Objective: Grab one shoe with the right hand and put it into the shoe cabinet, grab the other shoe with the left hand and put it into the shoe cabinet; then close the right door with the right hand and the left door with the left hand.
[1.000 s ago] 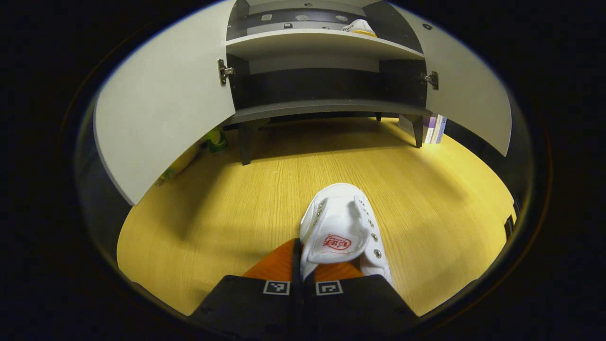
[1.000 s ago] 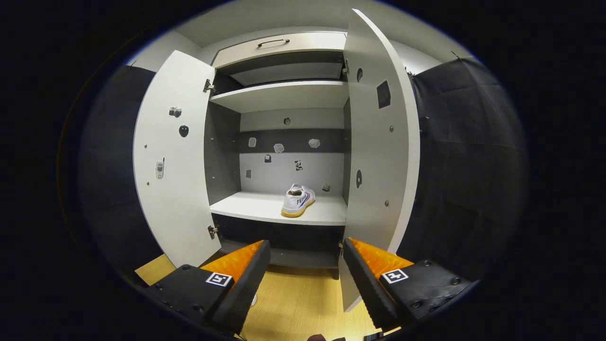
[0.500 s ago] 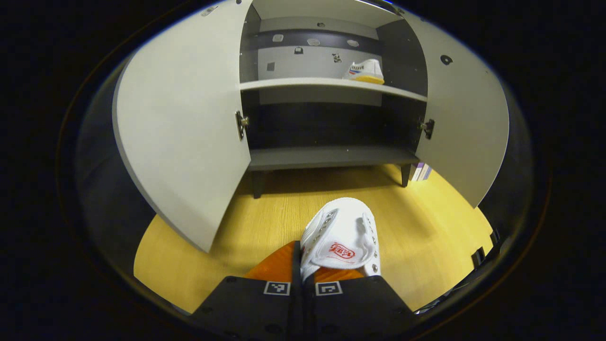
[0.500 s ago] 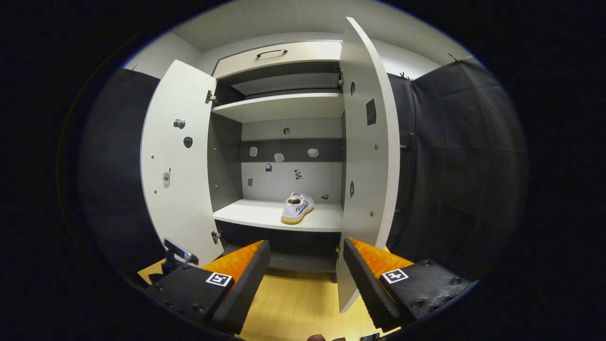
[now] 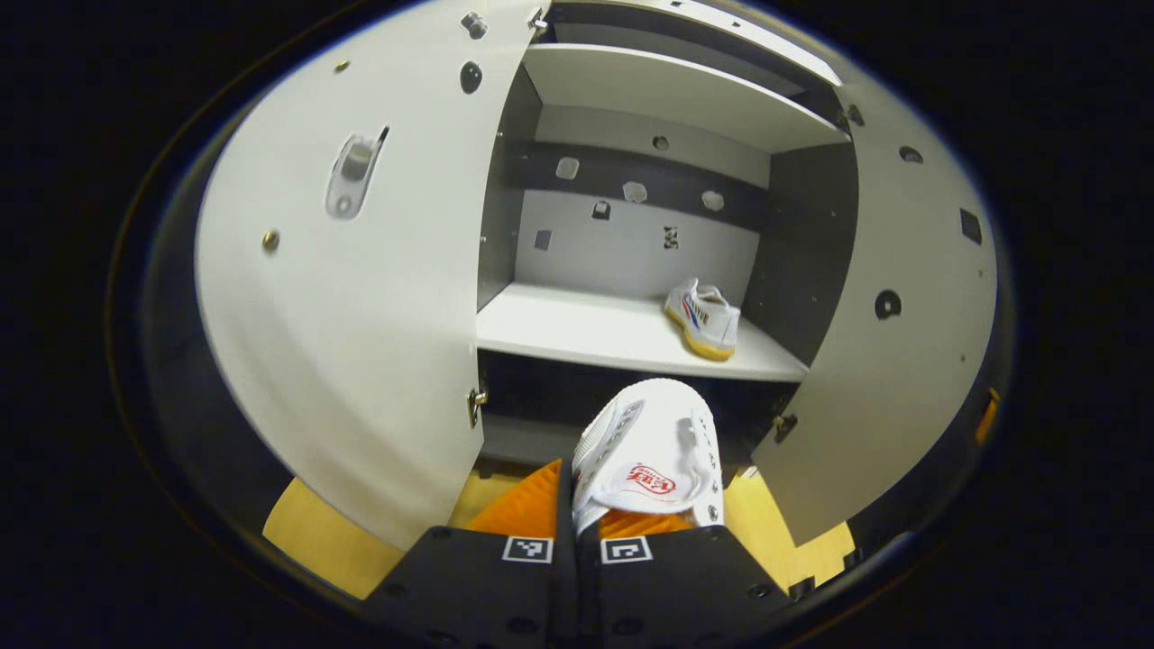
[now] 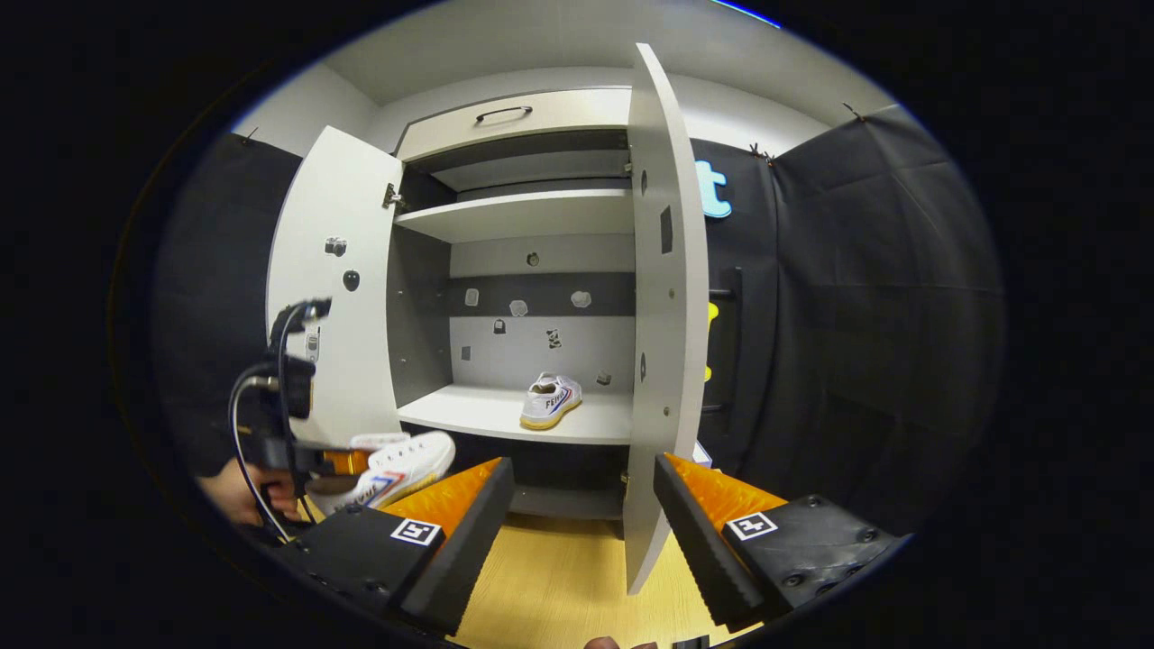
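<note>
The left hand-held gripper (image 5: pixel 577 518) is clamped on a white canvas shoe (image 5: pixel 651 455); both fingers are pressed together over its heel edge, at 6 o'clock in the left gripper view. The shoe points away from the camera, toe toward the shoe cabinet (image 5: pixel 631 234). It shows metal eyelets down both sides, no visible laces, and a red logo patch on the tongue. In the right gripper view the same shoe (image 6: pixel 397 464) hangs at 8 o'clock, off the floor, in front of the left door (image 6: pixel 338 297), with a red and blue stripe on its side and a pale sole. The hand (image 6: pixel 239 491) holding that gripper is just behind it.

The other shoe (image 5: pixel 705 317) lies on the white middle shelf (image 5: pixel 586 329) at the right end, near the dark side wall. It is white with a red and blue side stripe and a yellowish sole.

The right hand-held gripper (image 6: pixel 584 505) is open and empty, its fingers well apart, aimed at the cabinet. Both doors stand open; the right door (image 6: pixel 663 306) is seen nearly edge-on.
</note>
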